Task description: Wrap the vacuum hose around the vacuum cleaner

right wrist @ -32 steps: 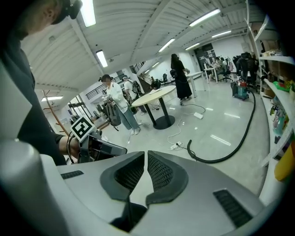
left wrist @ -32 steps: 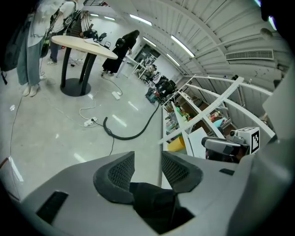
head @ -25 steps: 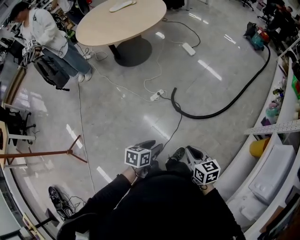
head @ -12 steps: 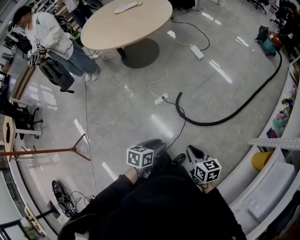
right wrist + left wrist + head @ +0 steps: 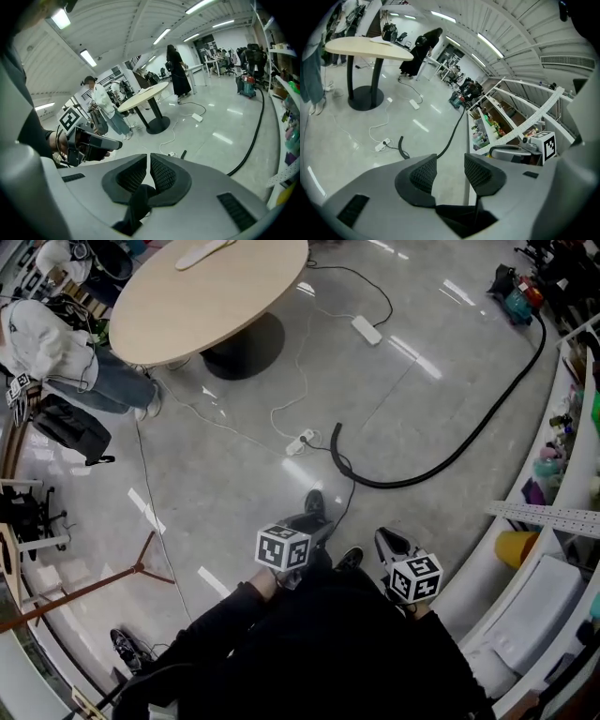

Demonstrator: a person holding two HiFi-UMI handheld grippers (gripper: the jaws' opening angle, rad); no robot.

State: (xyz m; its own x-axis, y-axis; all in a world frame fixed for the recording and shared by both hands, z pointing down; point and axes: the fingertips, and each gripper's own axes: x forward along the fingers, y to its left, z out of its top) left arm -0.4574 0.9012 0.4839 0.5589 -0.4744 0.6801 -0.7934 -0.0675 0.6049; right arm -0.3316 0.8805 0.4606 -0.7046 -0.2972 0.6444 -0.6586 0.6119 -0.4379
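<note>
- We're looking steeply down at a shiny grey floor (image 5: 234, 488), with both tools held out past our dark sleeves (image 5: 225, 634).
- Our left hand-held gripper (image 5: 317, 524) has its jaws parted by a narrow gap, and nothing sits between them.
- Our right hand-held gripper (image 5: 387, 542) has its jaws pressed together, and it's empty as well.
- The vacuum hose (image 5: 450, 459), black, lies on the floor ahead of us, well apart from both tools. Neither one touches it.
- 1 end of the hose curls round near a white power strip (image 5: 300, 442), and from there it sweeps in a long arc toward the upper right.
- Up there it reaches the vacuum cleaner (image 5: 514, 302), a teal and red shape beside the curved white shelving (image 5: 553, 514).
- A round bench (image 5: 216, 296) on a dark pedestal stands beyond the power strip, and 1 person (image 5: 52, 343) stands to its left.
</note>
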